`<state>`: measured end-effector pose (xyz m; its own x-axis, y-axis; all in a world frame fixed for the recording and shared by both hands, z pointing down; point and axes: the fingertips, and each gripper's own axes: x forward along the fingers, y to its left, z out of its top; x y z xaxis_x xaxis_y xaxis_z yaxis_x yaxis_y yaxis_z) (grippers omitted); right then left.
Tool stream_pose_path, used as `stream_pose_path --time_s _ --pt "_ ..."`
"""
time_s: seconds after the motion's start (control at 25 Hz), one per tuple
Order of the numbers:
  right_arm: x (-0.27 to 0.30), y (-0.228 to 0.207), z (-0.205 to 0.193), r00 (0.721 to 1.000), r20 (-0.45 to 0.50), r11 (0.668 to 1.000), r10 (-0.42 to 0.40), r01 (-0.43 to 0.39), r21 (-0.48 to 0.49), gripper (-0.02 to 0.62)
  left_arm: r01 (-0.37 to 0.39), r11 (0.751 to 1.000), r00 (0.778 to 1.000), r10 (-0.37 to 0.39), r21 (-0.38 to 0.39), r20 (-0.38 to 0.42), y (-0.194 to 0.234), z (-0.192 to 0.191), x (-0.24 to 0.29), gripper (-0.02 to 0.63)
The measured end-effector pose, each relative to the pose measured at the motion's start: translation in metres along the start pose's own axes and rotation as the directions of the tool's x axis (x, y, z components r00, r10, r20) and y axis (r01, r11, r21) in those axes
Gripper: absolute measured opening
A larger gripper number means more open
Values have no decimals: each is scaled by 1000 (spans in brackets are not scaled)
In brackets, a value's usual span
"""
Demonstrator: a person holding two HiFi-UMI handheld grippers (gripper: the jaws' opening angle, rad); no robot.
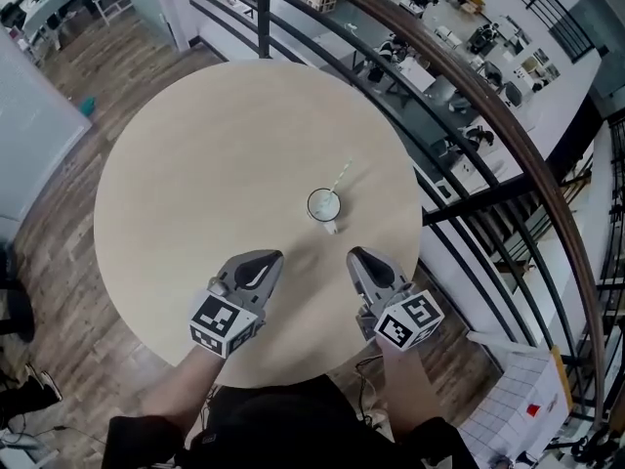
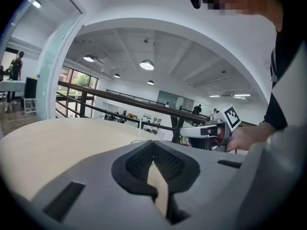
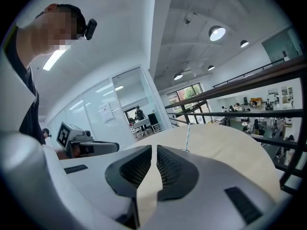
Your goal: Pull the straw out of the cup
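Note:
A small white cup [image 1: 324, 205] stands on the round beige table [image 1: 195, 184], right of centre, with a thin pale straw [image 1: 342, 176] leaning out of it toward the far side. Both grippers hover over the near edge, short of the cup. My left gripper [image 1: 272, 256] is shut and holds nothing. My right gripper [image 1: 355, 253] is shut and holds nothing too. In the left gripper view the jaws [image 2: 153, 143] meet at their tips, and the straw [image 2: 138, 137] shows just beyond. In the right gripper view the straw [image 3: 187, 137] rises behind the closed jaws [image 3: 154, 147].
A dark metal railing [image 1: 469, 86] curves round the table's far and right sides, with a lower office floor beyond it. Wooden flooring [image 1: 59, 252] lies to the left. A glass-walled room [image 3: 120, 109] stands behind the table.

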<state>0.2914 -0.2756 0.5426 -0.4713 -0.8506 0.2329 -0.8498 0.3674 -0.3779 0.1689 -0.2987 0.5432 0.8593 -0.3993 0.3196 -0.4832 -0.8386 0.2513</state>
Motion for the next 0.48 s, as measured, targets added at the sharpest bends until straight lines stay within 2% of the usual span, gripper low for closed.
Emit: stream_pose_path --time_s 0.48 --pt "47 -40 -11 996 -54 995 74 -77 -63 30 -3 1000 999 3 12 -35 13 -20 49 8"
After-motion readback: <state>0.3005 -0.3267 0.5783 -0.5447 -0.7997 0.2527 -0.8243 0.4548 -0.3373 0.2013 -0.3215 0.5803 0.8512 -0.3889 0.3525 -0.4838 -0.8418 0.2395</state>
